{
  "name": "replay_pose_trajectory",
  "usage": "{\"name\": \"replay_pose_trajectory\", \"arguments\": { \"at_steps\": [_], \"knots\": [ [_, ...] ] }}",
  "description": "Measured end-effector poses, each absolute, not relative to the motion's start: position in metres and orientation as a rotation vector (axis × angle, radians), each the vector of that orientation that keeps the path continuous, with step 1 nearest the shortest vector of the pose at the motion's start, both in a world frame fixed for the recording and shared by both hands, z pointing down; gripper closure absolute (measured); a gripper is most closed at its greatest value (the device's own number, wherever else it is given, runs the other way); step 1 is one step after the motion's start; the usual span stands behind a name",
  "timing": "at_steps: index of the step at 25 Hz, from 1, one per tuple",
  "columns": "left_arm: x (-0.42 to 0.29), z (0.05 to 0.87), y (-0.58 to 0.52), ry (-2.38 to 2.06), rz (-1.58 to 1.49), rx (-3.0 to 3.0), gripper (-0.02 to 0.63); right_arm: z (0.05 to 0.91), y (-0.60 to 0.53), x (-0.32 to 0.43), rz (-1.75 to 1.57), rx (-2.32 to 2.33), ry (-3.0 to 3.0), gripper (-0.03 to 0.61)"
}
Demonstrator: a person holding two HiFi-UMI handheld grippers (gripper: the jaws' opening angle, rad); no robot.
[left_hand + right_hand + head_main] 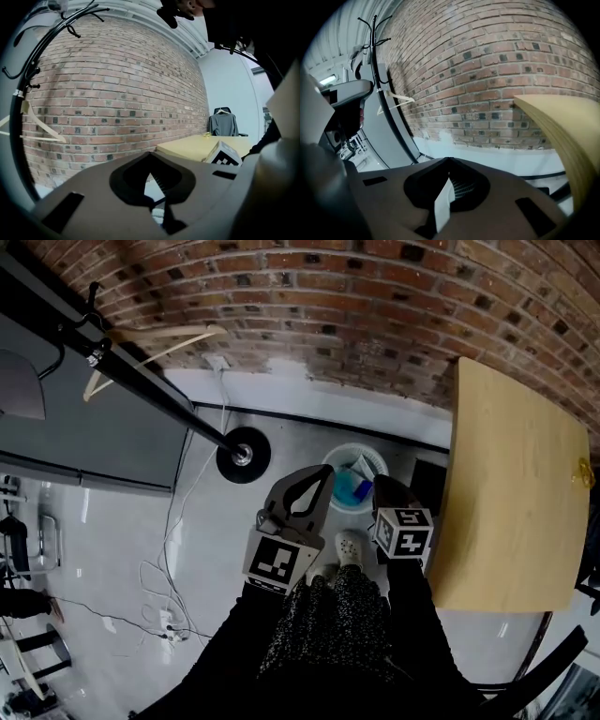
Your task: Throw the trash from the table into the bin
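Black-sleeved arms reach down from the viewer toward a pale floor, each hand holding a gripper with a marker cube. The left gripper (323, 476) has its jaws clenched tip to tip with nothing between them. The right gripper (382, 488) is clenched too. A pale sliver shows in the gap behind its tips, and I cannot tell what that is.

Both grippers hang just above a round white bin (349, 447) on the floor, between the viewer's feet and a brick wall. The bin holds a blue item (352, 488) and a white scrap (366, 468).

Just to the right of the bin stands a light wooden table (516, 493). It is bare except for one small yellow scrap (583, 471) at its far right edge, well apart from both grippers.

That scrap looks crumpled and is probably very light and soft, like a wrapper. It should flatten under the jaws rather than resist, and it may skid on the smooth tabletop. A pinch across its raised middle seems the surest hold.
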State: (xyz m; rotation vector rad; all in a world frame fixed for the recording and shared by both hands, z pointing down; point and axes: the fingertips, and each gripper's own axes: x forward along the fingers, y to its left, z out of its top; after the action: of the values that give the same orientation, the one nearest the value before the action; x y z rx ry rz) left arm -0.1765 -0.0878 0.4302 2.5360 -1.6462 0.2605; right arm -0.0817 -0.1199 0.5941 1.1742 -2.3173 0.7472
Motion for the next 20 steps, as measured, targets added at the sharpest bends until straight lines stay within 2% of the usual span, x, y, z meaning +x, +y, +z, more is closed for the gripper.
{"name": "replay_pose_trajectory", "arguments": {
  "at_steps": [20],
  "knots": [
    [-0.124, 0.335, -0.052, -1.511, 0.176, 2.720, 0.607, 0.398, -0.076, 0.019, 0.411, 1.643, -2.353, 0.568]
  ]
}}
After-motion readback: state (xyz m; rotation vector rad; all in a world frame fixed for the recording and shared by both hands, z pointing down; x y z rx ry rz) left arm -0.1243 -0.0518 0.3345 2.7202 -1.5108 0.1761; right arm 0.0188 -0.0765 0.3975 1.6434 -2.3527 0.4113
